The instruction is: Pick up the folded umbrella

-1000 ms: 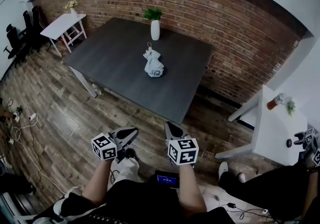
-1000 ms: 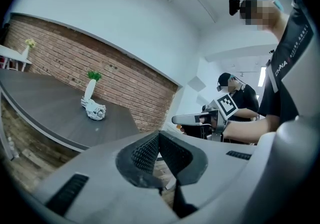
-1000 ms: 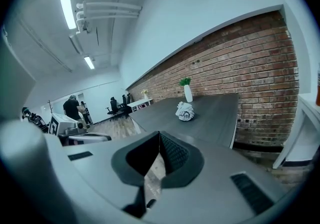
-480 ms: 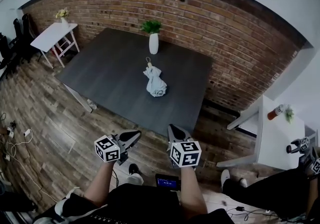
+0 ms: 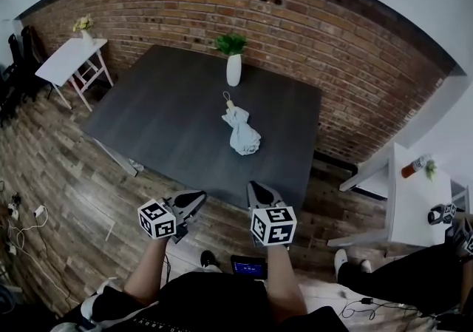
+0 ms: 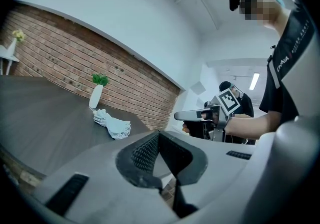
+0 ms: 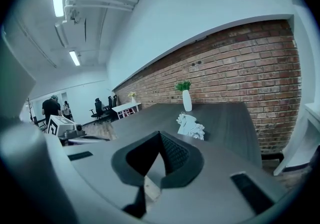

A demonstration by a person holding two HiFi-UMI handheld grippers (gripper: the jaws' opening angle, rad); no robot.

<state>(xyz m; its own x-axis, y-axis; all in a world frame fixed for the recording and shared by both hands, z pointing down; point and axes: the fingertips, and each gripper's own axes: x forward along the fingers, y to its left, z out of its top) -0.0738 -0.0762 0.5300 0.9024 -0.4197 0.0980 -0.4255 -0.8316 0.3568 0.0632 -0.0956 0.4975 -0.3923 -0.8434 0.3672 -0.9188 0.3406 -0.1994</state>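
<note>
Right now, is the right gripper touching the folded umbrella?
Apart. The head view shows the right gripper back by the near edge of the table, while the folded umbrella lies mid-table with bare tabletop between them.

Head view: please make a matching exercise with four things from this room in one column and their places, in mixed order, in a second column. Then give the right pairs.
Things:
1. folded umbrella
2. white vase
3. orange bottle
4. yellow flowers

Places:
A. on the white side table at the right
B. on the small white table at the far left
C. near the middle of the dark table
D. at the dark table's far edge, by the brick wall

Pairs: 1-C, 2-D, 3-A, 4-B
</note>
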